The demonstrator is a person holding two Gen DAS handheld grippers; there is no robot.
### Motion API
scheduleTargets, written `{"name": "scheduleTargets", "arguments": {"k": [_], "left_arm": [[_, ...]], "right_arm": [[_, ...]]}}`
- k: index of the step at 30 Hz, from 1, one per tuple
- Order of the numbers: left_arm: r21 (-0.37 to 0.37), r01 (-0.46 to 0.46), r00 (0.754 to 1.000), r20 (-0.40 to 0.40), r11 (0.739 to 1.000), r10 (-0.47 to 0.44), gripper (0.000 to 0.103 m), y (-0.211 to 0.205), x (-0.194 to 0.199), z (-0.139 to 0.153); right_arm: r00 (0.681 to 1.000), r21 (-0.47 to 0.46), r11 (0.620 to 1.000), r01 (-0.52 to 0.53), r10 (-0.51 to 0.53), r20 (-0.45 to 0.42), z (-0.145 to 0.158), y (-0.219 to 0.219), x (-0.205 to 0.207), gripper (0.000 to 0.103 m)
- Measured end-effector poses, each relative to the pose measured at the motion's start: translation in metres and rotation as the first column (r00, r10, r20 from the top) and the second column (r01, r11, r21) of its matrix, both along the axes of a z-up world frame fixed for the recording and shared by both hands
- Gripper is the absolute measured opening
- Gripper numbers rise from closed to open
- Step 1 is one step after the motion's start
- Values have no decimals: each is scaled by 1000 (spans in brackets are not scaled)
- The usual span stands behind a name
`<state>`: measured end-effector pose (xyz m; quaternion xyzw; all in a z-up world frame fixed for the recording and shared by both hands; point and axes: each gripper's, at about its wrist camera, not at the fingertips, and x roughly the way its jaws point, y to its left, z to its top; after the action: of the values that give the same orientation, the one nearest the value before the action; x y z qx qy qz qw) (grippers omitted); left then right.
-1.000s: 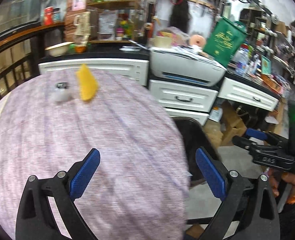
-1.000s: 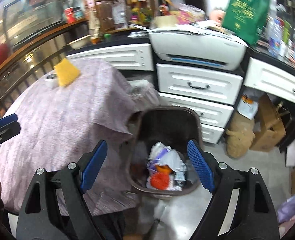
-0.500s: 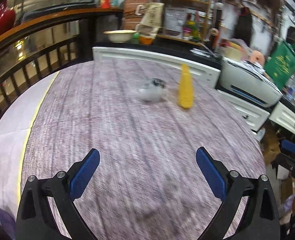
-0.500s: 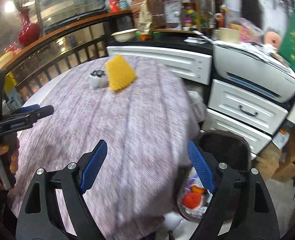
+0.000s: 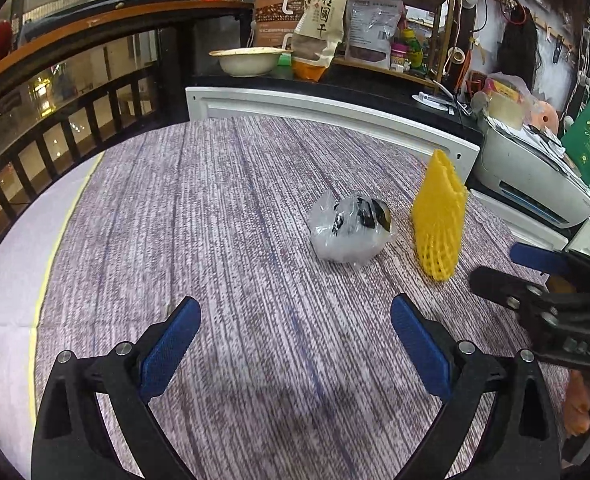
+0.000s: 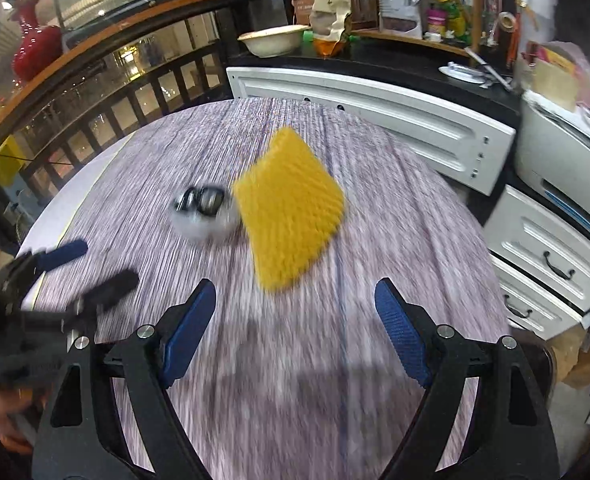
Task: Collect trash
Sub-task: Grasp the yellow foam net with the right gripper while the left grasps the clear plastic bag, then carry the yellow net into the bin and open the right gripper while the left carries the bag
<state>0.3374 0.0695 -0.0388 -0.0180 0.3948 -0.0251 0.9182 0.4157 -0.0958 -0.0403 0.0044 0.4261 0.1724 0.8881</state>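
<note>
A crumpled clear plastic bag [image 5: 351, 228] with dark bits inside lies on the round table's purple-grey cloth [image 5: 223, 216]. A yellow foam net sleeve [image 5: 439, 216] lies just right of it. In the right wrist view the bag [image 6: 203, 212] is blurred and the yellow sleeve [image 6: 291, 212] is beside it. My left gripper [image 5: 295, 328] is open and empty, short of the bag. My right gripper [image 6: 295, 320] is open and empty, just short of the sleeve. It also shows at the right edge of the left wrist view [image 5: 543, 276]. The left gripper shows at left in the right wrist view [image 6: 83, 268].
White drawers [image 6: 551, 264] and a grey printer [image 5: 531, 184] stand right of the table. A counter with a bowl [image 5: 249, 60] and packets is behind. A dark railing [image 5: 55, 120] runs along the left. A dark bin's rim [image 6: 535, 344] shows below the table's right edge.
Both grippers have swung from the bin by the drawers back over the table and closer to the bag and the yellow sleeve. Both stay open and empty.
</note>
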Motion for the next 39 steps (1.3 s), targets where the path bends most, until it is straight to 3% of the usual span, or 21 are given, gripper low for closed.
{"name": "scheduleTargets", "arguments": {"k": [3,4,5,6,13,15,17,23,39], "left_arm": [[12,7,1000,-9,1000,-7,94,-1,10,-5],[5,11,1000,-12,1000,-11,94,-1,13,-6],[-4,14,1000,-15,1000,-14,94,-2,16,-7],[-9,17,1000,-16,1000,-17,94,-4,19,-7],[34,65,998,-10,997,-65,93,-32,48,-10],[34,63,998,-15,997,-63,85,-37,57,-11],[23,64,998,-30,998,-63,66,-42,64,-13],[-5,20,999,-25,1000,-20,47,-39,58,-11],[-117,27,995,96,993,-16,44,-35,-49,28]], "right_arm": [[999,18,1000,15,-14,-41,-7,11,28,65],[999,18,1000,16,-15,-47,-8,12,31,49],[998,9,1000,20,-19,-54,-10,13,35,25],[998,0,1000,25,-25,-61,-12,12,38,17],[998,6,998,60,-60,-9,0,-26,21,16],[999,7,999,53,-53,-7,4,-36,11,16],[999,-2,999,49,-49,4,6,-42,2,16],[998,-16,999,37,-36,47,11,-53,-25,16],[993,43,999,30,-35,115,23,-79,-110,16]]}}
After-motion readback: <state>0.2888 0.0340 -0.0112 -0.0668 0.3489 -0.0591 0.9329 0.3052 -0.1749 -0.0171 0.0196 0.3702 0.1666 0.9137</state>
